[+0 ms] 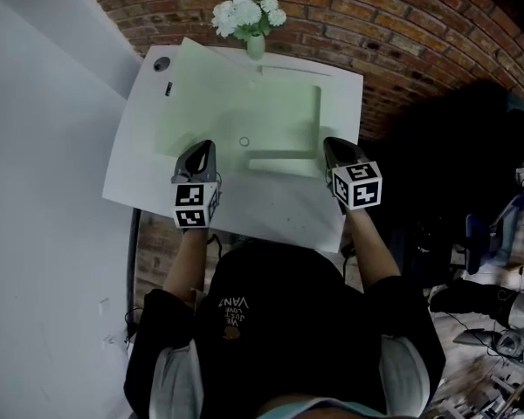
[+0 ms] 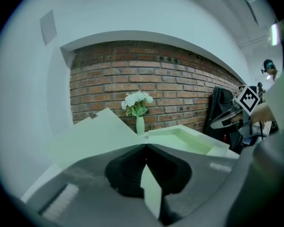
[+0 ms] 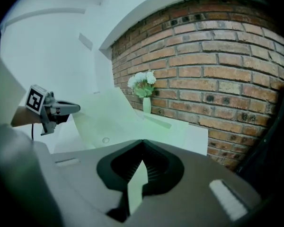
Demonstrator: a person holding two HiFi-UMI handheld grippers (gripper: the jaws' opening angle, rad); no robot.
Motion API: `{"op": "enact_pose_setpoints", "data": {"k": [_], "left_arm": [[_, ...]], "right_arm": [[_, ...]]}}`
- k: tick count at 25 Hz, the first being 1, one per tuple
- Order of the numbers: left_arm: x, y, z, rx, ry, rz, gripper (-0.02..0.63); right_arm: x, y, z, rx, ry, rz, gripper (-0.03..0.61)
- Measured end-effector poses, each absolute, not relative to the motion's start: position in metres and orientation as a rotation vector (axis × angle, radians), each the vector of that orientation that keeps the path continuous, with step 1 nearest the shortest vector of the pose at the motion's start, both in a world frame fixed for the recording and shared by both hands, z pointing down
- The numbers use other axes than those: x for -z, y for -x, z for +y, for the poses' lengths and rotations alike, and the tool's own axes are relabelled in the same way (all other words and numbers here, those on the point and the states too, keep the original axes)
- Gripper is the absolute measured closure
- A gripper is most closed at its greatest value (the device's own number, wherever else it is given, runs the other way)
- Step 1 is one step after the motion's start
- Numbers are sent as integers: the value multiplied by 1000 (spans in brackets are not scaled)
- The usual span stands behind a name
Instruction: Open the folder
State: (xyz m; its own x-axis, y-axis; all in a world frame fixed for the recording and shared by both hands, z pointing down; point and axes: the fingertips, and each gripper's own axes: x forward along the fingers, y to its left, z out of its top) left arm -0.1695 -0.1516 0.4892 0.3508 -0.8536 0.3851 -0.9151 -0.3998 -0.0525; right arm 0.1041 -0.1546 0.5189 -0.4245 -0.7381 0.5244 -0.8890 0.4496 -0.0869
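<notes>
The folder is a pale green thing lying on the white surface, stretching away from both sets of jaws towards the flowers by the brick wall. The left gripper and the right gripper have each taken its near edge, well apart from one another. In each gripper view the jaws are pressed together with a thin green sliver of sheet caught between them, so both are pinching the folder. Ahead of the left jaws one leaf tilts up off the surface.

To my eye it is thin plastic: very light, smooth and likely slippery, and floppy rather than stiff. A single pinch would probably let the leaf droop or twist, so holding the free edge near both corners, as here, looks right. The grip should sit well onto the sheet, not just at its rim. I cannot tell whether one leaf or both are caught in the jaws.
</notes>
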Motion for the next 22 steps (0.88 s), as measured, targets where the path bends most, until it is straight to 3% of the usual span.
{"op": "enact_pose_setpoints", "data": {"k": [22], "left_arm": [[-465,135,-144,-451,-2619,-1387,612]], "right_arm": [[-466,-73,-122,-450,-1487,-2405,581]]}}
